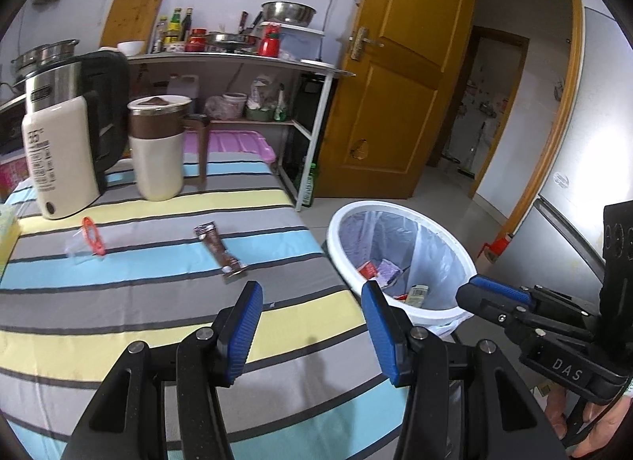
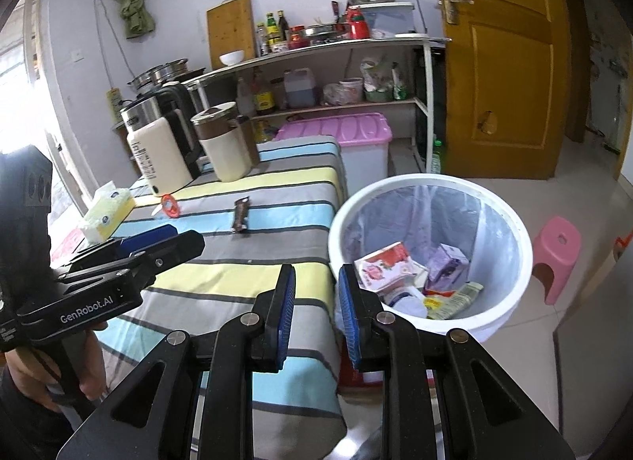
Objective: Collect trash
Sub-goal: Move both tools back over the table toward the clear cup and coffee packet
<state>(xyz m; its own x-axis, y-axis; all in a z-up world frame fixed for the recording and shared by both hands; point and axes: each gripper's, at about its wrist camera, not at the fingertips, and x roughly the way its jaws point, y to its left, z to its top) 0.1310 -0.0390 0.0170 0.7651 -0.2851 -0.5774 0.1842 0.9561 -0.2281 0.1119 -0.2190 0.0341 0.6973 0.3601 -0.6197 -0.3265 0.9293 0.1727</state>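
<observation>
Both hand-held grippers, left [image 1: 312,325] and right [image 2: 314,311], are held apart-jawed and empty; a brown wrapper [image 1: 218,249] is left on the desk [image 1: 138,325] beside the bin [image 2: 510,222].

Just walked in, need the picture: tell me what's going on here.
A person is clearing trash off a striped table with a claw in each hand. The left claw is open and empty; the right claw holds nothing. A brown wrapper and a clear bag with an orange tag still lie on the table. The white bin beside it already holds cartons.
</observation>
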